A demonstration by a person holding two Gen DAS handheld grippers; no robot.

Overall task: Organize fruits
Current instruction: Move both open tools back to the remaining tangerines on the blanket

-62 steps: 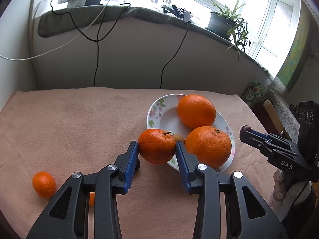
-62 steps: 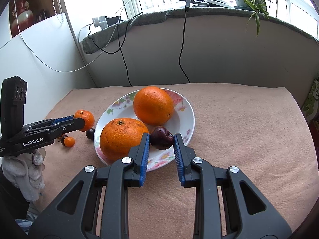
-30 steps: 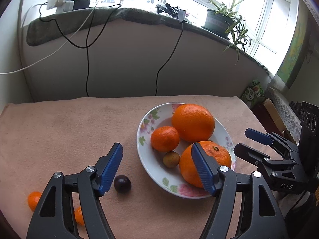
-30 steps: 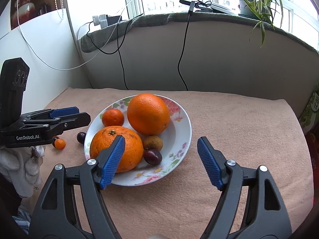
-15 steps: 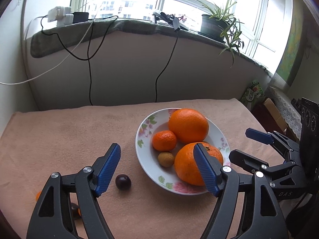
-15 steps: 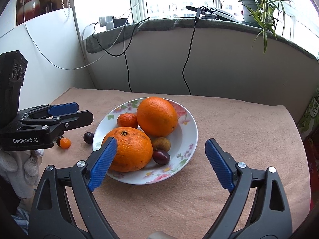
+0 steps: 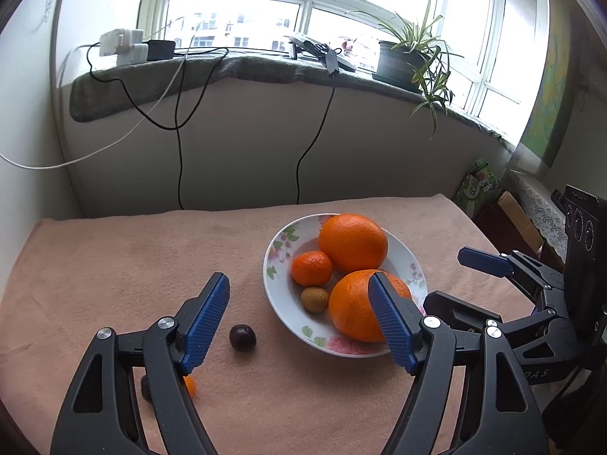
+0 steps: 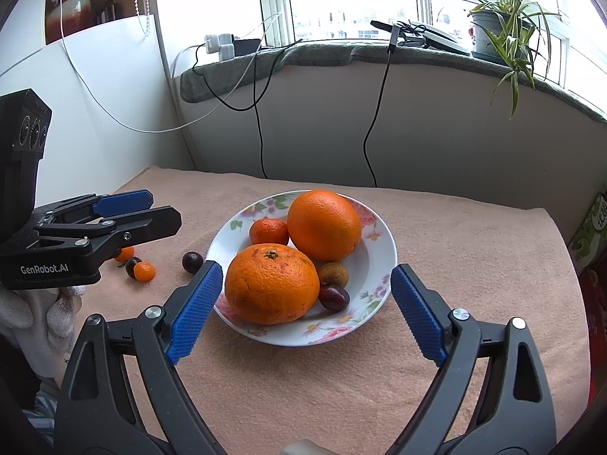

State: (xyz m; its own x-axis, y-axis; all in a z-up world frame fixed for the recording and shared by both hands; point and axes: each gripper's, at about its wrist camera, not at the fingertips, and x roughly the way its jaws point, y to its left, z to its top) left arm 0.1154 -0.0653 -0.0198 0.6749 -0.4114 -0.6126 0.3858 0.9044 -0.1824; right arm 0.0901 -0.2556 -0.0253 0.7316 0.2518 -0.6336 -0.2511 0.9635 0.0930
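A floral white plate (image 8: 379, 276) (image 7: 277, 288) on the pink cloth holds two large oranges (image 8: 271, 284) (image 8: 323, 225), a small mandarin (image 8: 268, 232) (image 7: 311, 267), a brown longan (image 8: 333, 273) (image 7: 314, 298) and a dark red plum (image 8: 334, 297). Another dark plum (image 7: 242, 337) (image 8: 192, 262) lies on the cloth left of the plate. My left gripper (image 7: 299, 309) is open above the cloth, empty, straddling that plum and the plate's near edge. Wide open and empty, my right gripper (image 8: 303, 295) hovers in front of the plate.
Small kumquats (image 8: 144, 271) and a dark fruit (image 8: 132, 265) lie on the cloth at the left, one kumquat (image 7: 189, 385) under my left finger. A wall with hanging cables (image 7: 178, 159) and a sill with a potted plant (image 7: 402, 62) stand behind. A gloved hand (image 8: 34, 314) holds the left gripper.
Both grippers have let go of fruit onto the plate, a mandarin from the left and a plum from the right, opened wide, and drawn back and up from the plate.
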